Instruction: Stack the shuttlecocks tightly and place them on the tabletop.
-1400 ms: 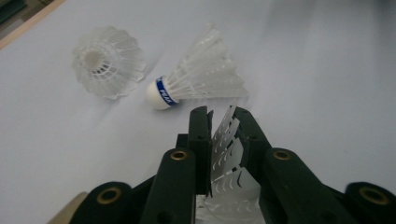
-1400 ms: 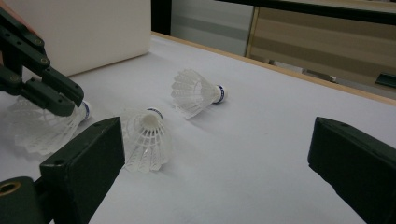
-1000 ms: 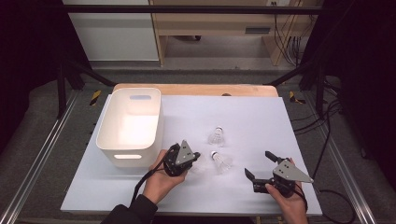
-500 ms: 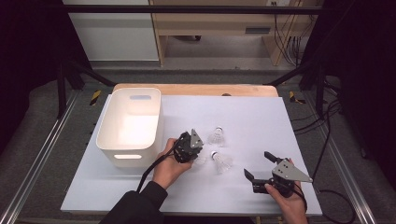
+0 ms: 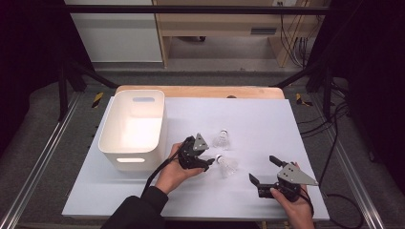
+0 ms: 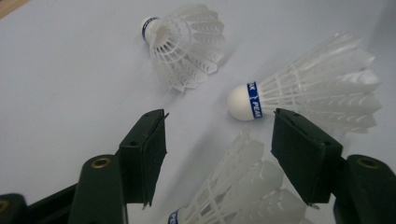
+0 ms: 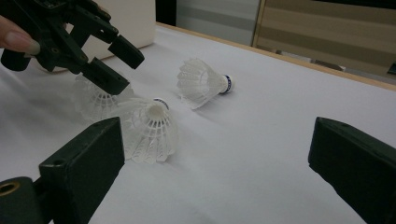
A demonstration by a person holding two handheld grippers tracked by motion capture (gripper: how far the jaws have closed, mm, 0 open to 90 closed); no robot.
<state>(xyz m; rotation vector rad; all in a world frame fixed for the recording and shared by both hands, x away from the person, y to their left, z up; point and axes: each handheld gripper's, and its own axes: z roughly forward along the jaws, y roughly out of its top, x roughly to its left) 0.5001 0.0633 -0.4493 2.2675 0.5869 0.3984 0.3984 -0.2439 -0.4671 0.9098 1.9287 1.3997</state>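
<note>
1. Your left gripper [image 5: 206, 160] sits mid-table, just right of the white plastic bin [image 5: 133, 126], tipped down toward the white tabletop [image 5: 248, 119].
2. Its jaws have just been opening and now stand about half spread. In the left gripper view a shuttlecock [image 6: 243, 186] lies between them, skirt up the frame, with a blue band at the bottom edge. Neither pad presses on it.
3. A second shuttlecock [image 6: 308, 95] lies just past the right-hand pad, its white cork and blue band pointing toward the gap. I cannot tell whether the pad touches its feathers.
4. A third shuttlecock [image 6: 184, 44] lies farther off, apart from both jaws.
5. From the high view, one shuttlecock lies right at your left gripper's tips and another just beyond them.
6. Your right gripper [image 5: 265, 171] rests near the front right of the table, jaws spread wide, nothing between them, well apart from the shuttlecocks.
</note>
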